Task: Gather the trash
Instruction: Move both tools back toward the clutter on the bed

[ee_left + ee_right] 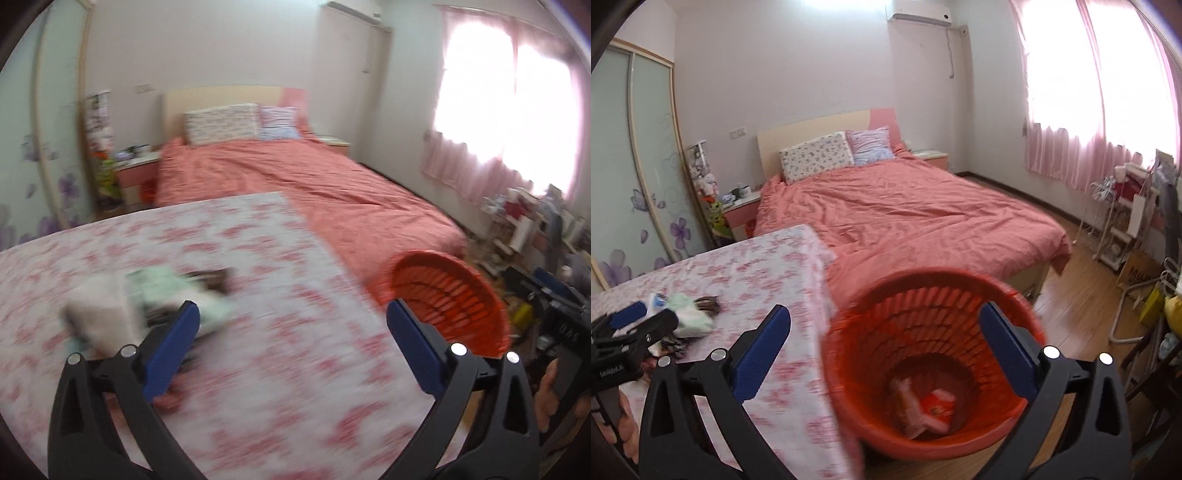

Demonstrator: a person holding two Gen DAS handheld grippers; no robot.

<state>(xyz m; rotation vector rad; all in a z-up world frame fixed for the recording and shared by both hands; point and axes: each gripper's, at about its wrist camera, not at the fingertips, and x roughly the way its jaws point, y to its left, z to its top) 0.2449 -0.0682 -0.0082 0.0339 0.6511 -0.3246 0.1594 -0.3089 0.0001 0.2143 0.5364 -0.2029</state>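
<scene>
Some wrappers already in red slatted plastic basket [934, 373]; crumpled paper-and-wrapper pile [147, 299] left on floral tablecloth [258, 369]. Left gripper [293, 315], right gripper [884, 319]: fingers spread wide, empty.

- A home bedroom: a bed [905, 206] with a pink cover and pillows [816, 157] stands far.
- Pink curtains [1082, 155] right, floral wardrobe doors [646, 177] left.

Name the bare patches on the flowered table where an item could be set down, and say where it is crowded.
Free: the flowered tablecloth from the trash pile across to the edge beside the red basket, and the far corner toward the bed. Crowded: the near-left part, where wrappers lie bunched by the left gripper.
</scene>
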